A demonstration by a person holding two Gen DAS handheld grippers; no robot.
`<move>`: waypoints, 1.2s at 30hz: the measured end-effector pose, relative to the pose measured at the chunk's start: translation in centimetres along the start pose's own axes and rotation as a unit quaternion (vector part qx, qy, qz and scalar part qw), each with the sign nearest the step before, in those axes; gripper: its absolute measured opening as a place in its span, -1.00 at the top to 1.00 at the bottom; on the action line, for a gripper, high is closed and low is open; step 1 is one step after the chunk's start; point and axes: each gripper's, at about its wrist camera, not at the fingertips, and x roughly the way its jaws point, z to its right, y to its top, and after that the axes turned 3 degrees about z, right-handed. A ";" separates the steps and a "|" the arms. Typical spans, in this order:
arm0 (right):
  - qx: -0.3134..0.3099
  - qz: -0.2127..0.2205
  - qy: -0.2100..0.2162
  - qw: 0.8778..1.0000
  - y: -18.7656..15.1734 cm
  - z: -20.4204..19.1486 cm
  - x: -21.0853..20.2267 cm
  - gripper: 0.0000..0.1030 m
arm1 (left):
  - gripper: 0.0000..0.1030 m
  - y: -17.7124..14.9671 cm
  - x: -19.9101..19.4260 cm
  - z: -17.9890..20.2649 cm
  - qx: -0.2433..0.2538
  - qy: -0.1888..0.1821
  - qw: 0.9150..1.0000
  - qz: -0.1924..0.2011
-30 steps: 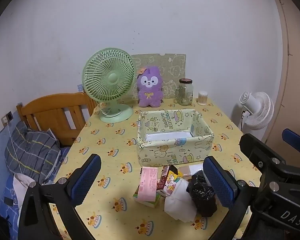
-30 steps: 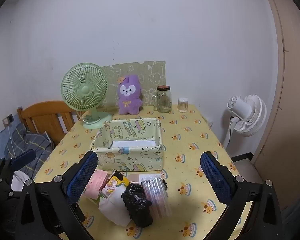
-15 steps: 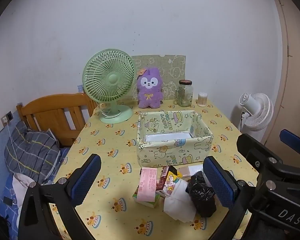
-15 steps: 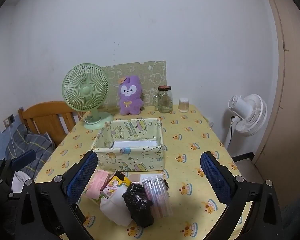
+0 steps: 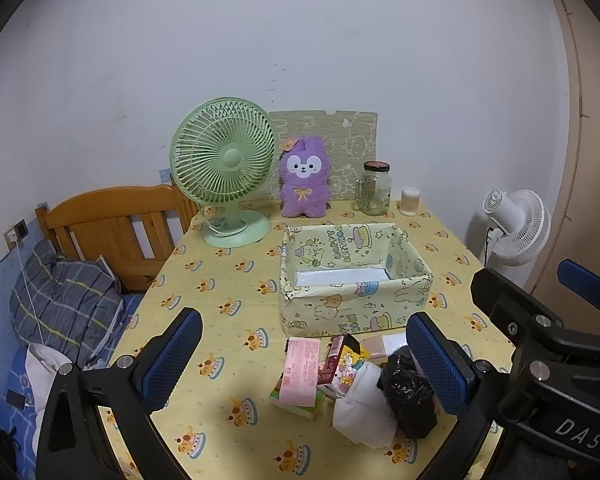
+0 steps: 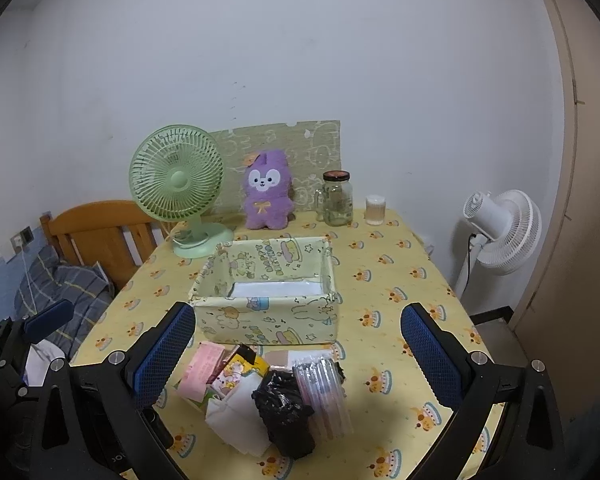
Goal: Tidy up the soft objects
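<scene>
I hold both grippers above the near edge of the table [image 5: 228, 280], which has a yellow cloth with small cake prints. The left gripper [image 5: 304, 360] has its blue fingers wide apart and holds nothing; the right gripper [image 6: 300, 354] is also wide apart and holds nothing.

In the right wrist view, the pile of soft things lies at 6 o'clock, between the fingers. It has a crumpled black plastic bag [image 6: 286, 414], a white folded cloth [image 6: 236, 420] touching it at 9 o'clock, a pink packet [image 6: 202, 372] at the 10 o'clock side, a small yellow cartoon packet [image 6: 236, 372] and a clear sleeve with pink sticks [image 6: 322, 396] at 3 o'clock of the bag.

Just behind the pile, at 12 o'clock, stands the fabric storage box [image 6: 268, 320] with cartoon prints; it is open on top and I see only a white bottom inside.

At the far edge of the table stand the green desk fan [image 5: 224, 168] at 11 o'clock, the purple plush toy [image 5: 304, 178] at 12 o'clock, the glass jar [image 5: 374, 188] and a small container of cotton swabs [image 5: 410, 201] at 1 o'clock. A white floor fan [image 6: 500, 228] stands beside the table at 3 o'clock, and a wooden headboard [image 5: 116, 228] at 9 o'clock.
</scene>
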 end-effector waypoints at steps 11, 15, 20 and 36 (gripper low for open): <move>-0.001 -0.004 0.003 1.000 0.1 -0.1 0.6 -1.00 | -1.00 0.1 0.4 -0.3 -0.003 0.004 1.000 -0.002; -0.001 -0.004 0.003 1.000 0.2 -0.1 0.6 -1.00 | -1.00 0.1 0.4 -0.3 -0.003 0.004 1.000 -0.002; -0.001 -0.004 0.002 1.000 0.3 -0.1 0.8 -1.00 | -1.00 0.2 0.5 -0.2 -0.003 0.003 1.000 -0.003; -0.006 0.004 -0.002 1.000 0.2 -0.1 0.5 -1.00 | -1.00 0.3 0.5 0.0 0.000 0.001 1.000 -0.001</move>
